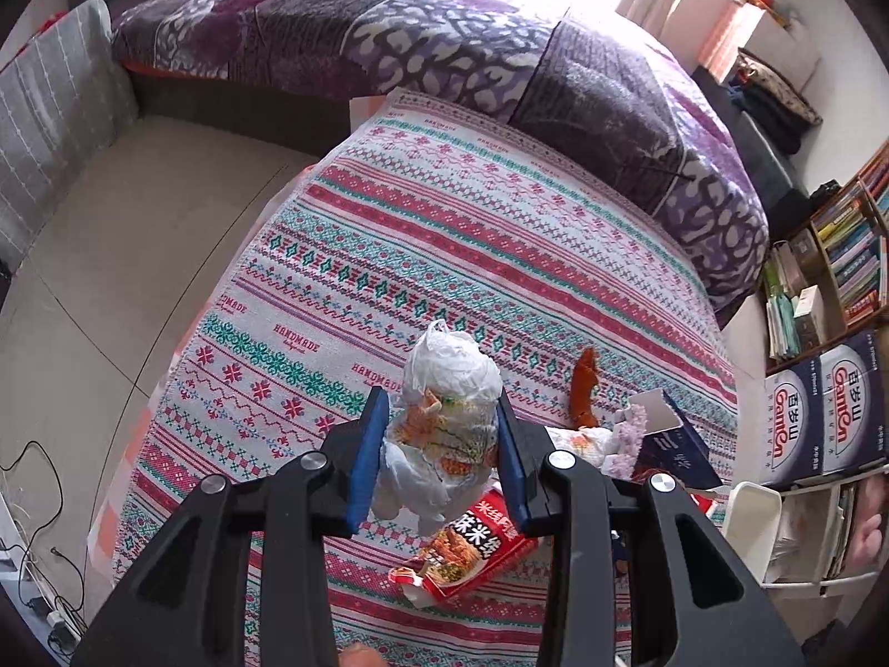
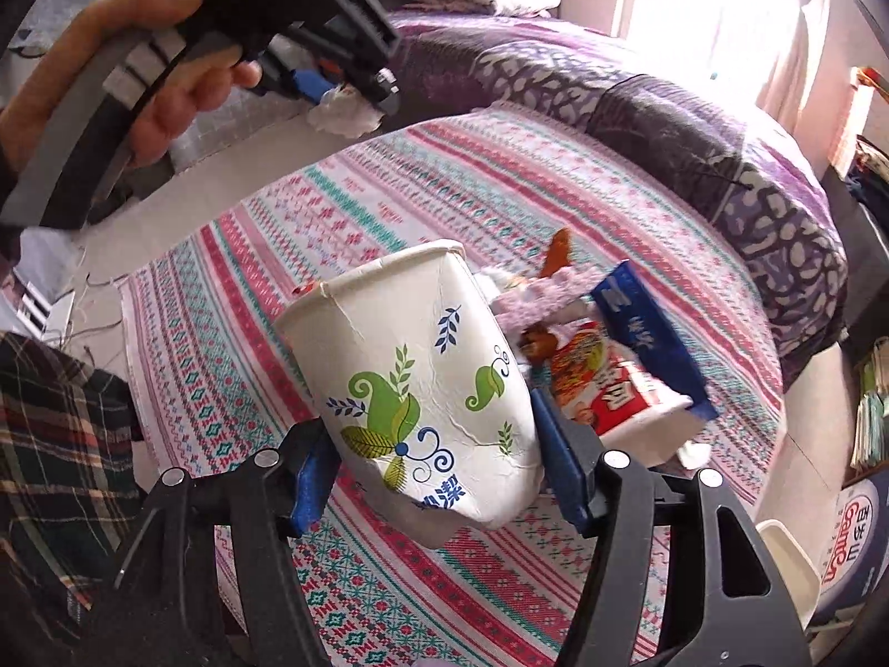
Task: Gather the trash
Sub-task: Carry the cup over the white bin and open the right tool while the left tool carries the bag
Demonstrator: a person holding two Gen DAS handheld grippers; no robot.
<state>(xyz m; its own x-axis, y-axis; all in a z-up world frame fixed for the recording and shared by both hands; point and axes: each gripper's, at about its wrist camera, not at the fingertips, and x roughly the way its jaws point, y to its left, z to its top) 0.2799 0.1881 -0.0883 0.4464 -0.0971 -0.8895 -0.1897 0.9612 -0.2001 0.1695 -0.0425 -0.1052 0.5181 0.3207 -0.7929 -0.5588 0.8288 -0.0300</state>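
Left wrist view shows the left gripper (image 1: pixel 441 417) with its blue-padded fingers (image 1: pixel 366 456) closed against a crumpled white plastic bag with orange and green print (image 1: pixel 444 417), held above the pink, teal and white patterned tablecloth (image 1: pixel 389 233). Below the bag, on the cloth, lies a red instant-noodle wrapper with white characters (image 1: pixel 472 550). To the bag's right lie an orange-brown scrap (image 1: pixel 584 389), a lilac fuzzy piece (image 1: pixel 630 439) and a dark blue carton (image 1: pixel 678 444). Beyond the cloth spreads a purple patterned bedspread (image 1: pixel 444 39).

Right wrist view shows the right gripper (image 2: pixel 428 472) clamped on a crushed white paper cup with green and blue leaf print (image 2: pixel 411 367), tilted with its rim toward the upper left, held above the same cloth. Right of the cup sit the blue carton and a red and white wrapper (image 2: pixel 611 389). Up and left of the cup, a hand (image 2: pixel 161 83) holds the left gripper with its white bag.
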